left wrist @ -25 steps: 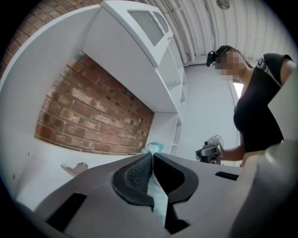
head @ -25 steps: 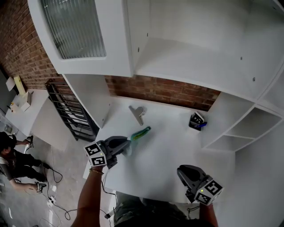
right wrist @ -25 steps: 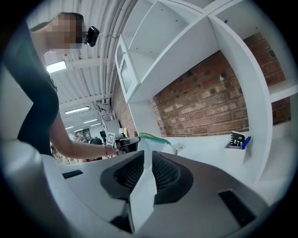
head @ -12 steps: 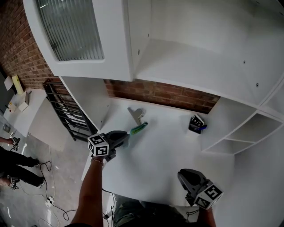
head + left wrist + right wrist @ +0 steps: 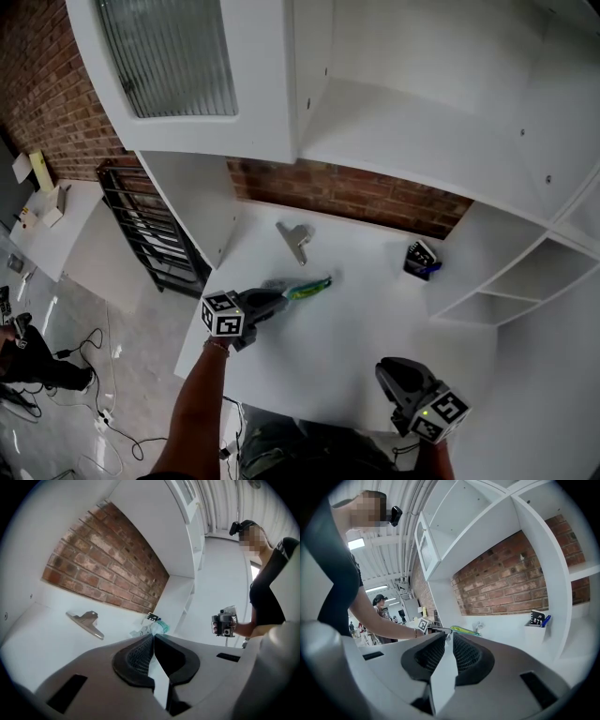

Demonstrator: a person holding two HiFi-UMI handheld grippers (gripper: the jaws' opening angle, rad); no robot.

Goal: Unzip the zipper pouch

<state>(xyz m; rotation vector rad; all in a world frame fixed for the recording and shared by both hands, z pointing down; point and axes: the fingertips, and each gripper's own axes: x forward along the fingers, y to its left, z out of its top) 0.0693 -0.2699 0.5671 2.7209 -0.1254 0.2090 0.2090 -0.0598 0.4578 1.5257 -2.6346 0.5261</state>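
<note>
Zipper pouch between clenched fingers of left gripper, arm outstretched; right gripper low, fingers together, empty.

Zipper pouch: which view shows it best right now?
Head view: most of the green zipper pouch shows from above. The left gripper view catches only its end beyond the jaw tips; the right gripper view, a distant green sliver.

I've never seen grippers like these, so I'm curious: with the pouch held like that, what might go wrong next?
The left gripper seems to pinch only one end of the zipper pouch, so a tug could pull it free. The right gripper is shut and well away; it may catch fabric instead of the zipper pull, which isn't visible.
</note>
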